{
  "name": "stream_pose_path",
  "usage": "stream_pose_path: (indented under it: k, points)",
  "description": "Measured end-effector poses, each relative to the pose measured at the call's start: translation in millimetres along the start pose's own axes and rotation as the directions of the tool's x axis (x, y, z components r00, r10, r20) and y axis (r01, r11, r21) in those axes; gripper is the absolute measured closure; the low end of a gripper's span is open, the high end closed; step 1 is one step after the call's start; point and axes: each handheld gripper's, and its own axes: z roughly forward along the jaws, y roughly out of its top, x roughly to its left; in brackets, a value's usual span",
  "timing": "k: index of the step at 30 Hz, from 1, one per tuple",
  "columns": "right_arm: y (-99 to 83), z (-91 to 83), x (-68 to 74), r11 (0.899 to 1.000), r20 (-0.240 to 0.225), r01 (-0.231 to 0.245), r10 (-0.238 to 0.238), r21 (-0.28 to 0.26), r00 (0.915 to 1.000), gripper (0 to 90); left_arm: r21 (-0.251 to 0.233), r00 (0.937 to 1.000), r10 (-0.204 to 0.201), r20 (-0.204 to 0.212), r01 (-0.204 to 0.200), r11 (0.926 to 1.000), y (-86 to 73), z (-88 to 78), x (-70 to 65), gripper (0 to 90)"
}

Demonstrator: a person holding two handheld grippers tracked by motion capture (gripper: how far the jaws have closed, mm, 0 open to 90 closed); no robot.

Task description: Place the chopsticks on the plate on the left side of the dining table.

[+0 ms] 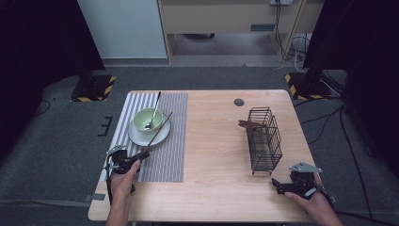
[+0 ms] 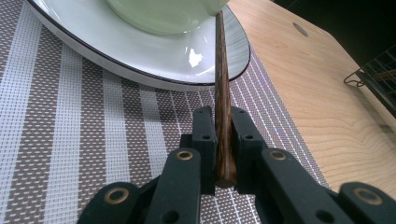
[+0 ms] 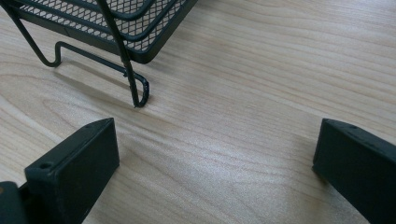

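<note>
chopstick gripped at the bowl, caddy not yet reached

pale wood tabletop (image 1: 216, 141) is seen from above on dark carpet, with a striped placemat (image 1: 164, 160) at the left of the frame and a black wire caddy (image 1: 264, 139) at the right. on the mat a white plate (image 1: 141, 136) carries a green bowl (image 1: 147, 118), and a spoon (image 1: 153, 113) is propped inside it. a dark wooden chopstick (image 1: 157, 129) is laid slanting across the plate rim beside the bowl; its near end is clamped between the clenched jaws of the left gripper (image 1: 139, 154), as is plain in the left gripper view, where the stick (image 2: 223, 116) is pinched tight. the right gripper (image 1: 277, 187) is rested at the lower right, jaws spread wide with nothing between them, just short of the caddy's foot (image 3: 140, 95). some brown wooden pieces are already lodged in the caddy. judged from this, the grasp is made, while the lift and any carry across to the caddy are left undone, and the spoon is untouched.
</note>
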Motion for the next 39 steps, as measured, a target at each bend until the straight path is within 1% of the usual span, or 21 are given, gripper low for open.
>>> stream_pose_path:
  k: [8,14,20,25,29,32,34,36,39]
  points:
    - [0.0,0.0,0.0,1.000,0.000,0.001,-0.001,0.000,1.0000,0.4,0.009,0.9998,-0.007,-0.019,0.007,0.9999,-0.9,1.6,3.2,80.5]
    - [0.0,0.0,0.0,1.000,0.000,0.000,0.000,0.000,1.0000,0.3,0.020,0.9996,-0.001,-0.029,0.001,0.9998,-1.4,3.0,3.5,80.1]
    - [0.0,0.0,0.0,1.000,0.000,0.001,-0.001,0.000,1.0000,0.4,0.020,0.9990,-0.006,-0.045,0.007,0.9998,-1.7,2.6,5.3,77.9]
    - [-0.1,0.0,0.3,1.000,-0.001,0.002,-0.002,-0.001,1.0000,0.4,0.018,0.9988,0.000,-0.048,0.000,0.9998,-1.7,2.5,5.1,77.1]
    - [-0.1,0.0,0.4,1.000,-0.002,0.001,-0.001,-0.001,1.0000,0.4,0.018,0.9980,0.011,-0.062,-0.010,0.9998,-1.6,2.9,4.5,76.1]
    - [-0.1,0.0,0.4,1.000,-0.002,0.001,-0.001,-0.001,1.0000,0.3,0.007,0.9975,0.013,-0.069,-0.013,0.9999,-1.4,2.5,4.0,72.4]
    - [-0.1,0.1,0.3,1.000,-0.001,0.003,-0.003,-0.001,1.0000,0.4,-0.004,0.9964,0.023,-0.082,-0.024,0.9997,-0.5,1.7,3.6,66.4]
    - [-0.1,0.0,0.4,1.000,-0.002,0.001,-0.001,-0.001,1.0000,0.4,-0.018,0.9960,0.029,-0.084,-0.031,0.9994,0.4,-0.1,3.4,63.1]
    - [-0.1,0.0,0.3,1.000,-0.001,0.003,-0.003,-0.001,1.0000,0.3,-0.022,0.9936,0.056,-0.098,-0.059,0.9980,2.5,-1.8,1.8,57.7]
